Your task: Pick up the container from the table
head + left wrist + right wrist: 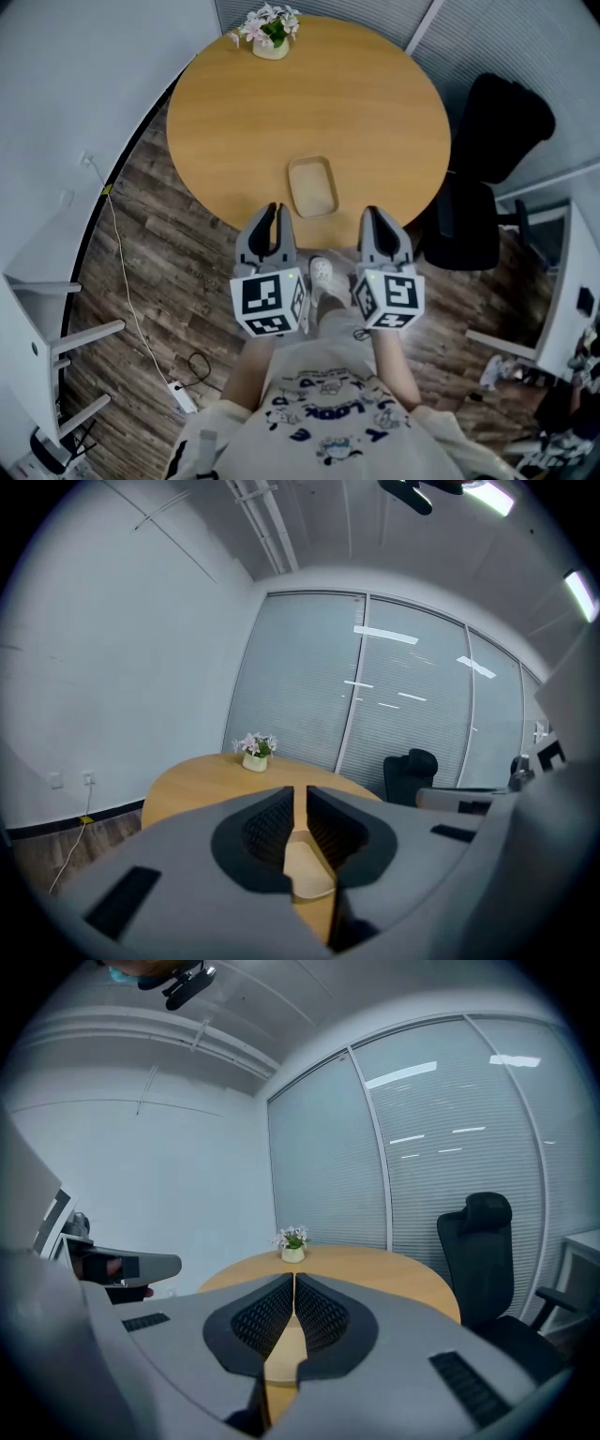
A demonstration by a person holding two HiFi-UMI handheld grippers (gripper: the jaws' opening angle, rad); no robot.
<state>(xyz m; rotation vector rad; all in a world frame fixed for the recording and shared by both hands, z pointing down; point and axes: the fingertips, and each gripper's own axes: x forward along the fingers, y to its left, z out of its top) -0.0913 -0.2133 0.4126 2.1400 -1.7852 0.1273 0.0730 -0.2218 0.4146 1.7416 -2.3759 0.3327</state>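
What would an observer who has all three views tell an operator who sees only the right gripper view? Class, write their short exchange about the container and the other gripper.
Operator: Is there a container on the table? I see only the flowers at the far side.
Observer: Yes. The head view shows a shallow tan container lying near the near edge of the table, between the lines of the two grippers and touched by neither.
Operator: How do the left gripper's jaws stand?
Observer: In its own view the left gripper has its jaws a narrow slit apart, with nothing between the pads. The container shows beyond the gap.
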